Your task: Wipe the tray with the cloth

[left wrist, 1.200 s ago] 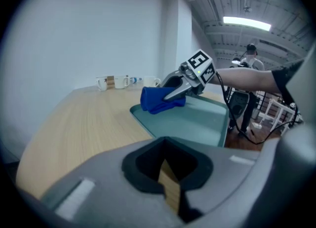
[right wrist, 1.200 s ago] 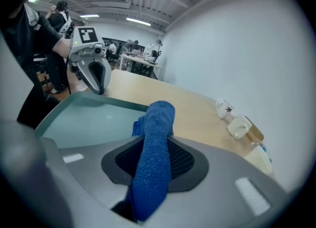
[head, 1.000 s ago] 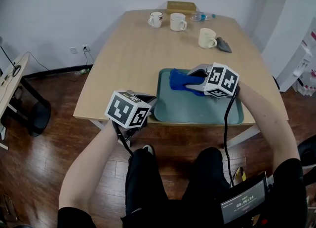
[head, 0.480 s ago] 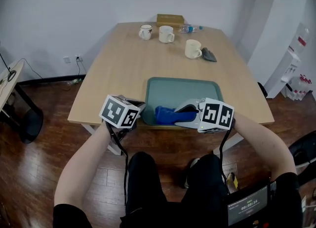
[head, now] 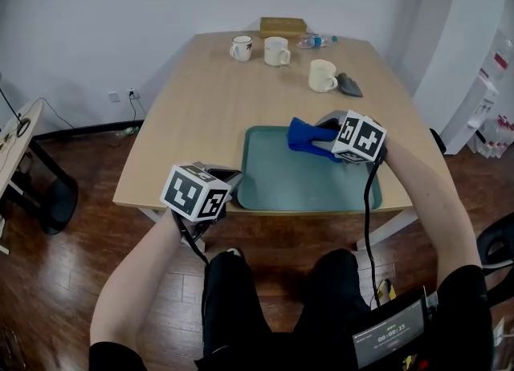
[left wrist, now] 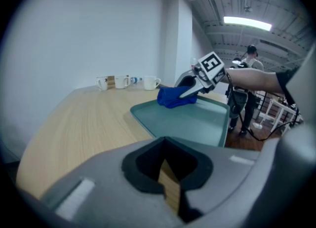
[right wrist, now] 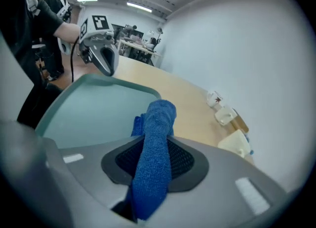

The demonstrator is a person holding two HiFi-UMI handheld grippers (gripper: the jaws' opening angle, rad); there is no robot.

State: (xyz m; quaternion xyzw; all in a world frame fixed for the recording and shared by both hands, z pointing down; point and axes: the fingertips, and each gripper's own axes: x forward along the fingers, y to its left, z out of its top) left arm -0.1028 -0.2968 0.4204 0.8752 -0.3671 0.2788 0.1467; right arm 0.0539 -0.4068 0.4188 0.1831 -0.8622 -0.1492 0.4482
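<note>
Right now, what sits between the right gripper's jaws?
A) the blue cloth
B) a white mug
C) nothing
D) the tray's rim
A: in the right gripper view, the right gripper has its jaws closed on the blue cloth, which sticks out over the tray.

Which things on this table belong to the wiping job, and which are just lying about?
In the job: green tray, blue cloth, right tongs gripping it.
Lying about: three mugs, plastic bottle, brown box, small grey thing beside the nearest mug.
</note>
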